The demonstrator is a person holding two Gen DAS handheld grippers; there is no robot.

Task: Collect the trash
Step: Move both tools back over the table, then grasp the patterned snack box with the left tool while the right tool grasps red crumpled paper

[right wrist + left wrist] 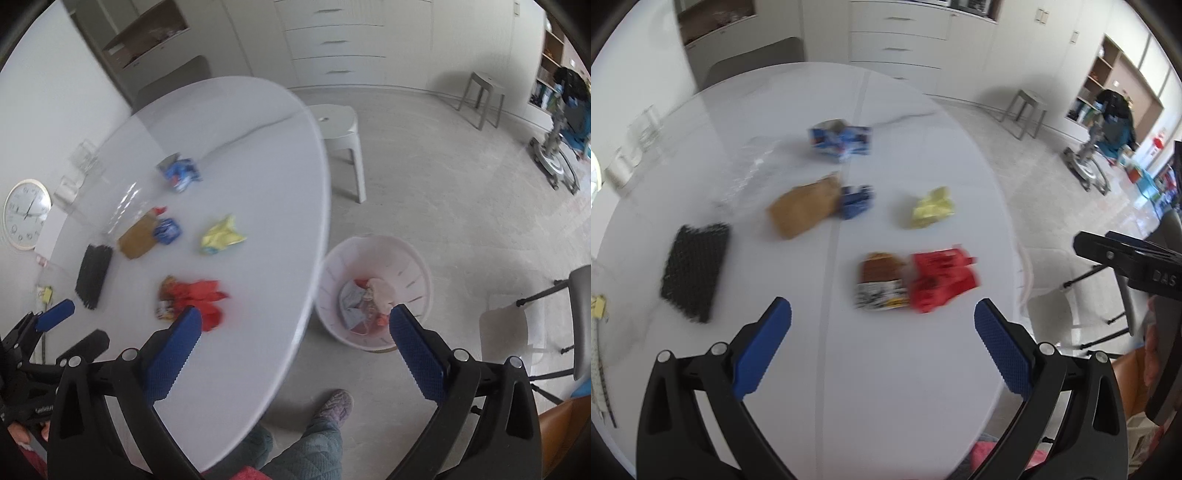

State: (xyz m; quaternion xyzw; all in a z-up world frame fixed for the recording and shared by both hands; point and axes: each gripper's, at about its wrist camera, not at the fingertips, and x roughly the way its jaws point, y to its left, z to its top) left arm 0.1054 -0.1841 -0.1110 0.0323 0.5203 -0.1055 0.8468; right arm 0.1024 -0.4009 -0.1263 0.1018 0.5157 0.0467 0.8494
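Note:
Trash lies on the white oval table (886,369): a red wrapper (942,278) touching a brown-and-white packet (881,282), a yellow wrapper (932,208), a brown paper bag (805,208) beside a small blue wrapper (857,201), a blue-and-white packet (840,140) and a black mesh piece (694,271). My left gripper (882,321) is open and empty above the table, just short of the red wrapper. My right gripper (295,328) is open and empty over the table's right edge. A pink bin (373,295) with trash in it stands on the floor beside the table.
A white stool (340,129) stands past the table's far edge and a grey stool (482,94) near the cabinets. A chair (554,325) is at the right. The person's slippered foot (334,406) is on the floor. Clear glassware (646,125) sits at the table's left.

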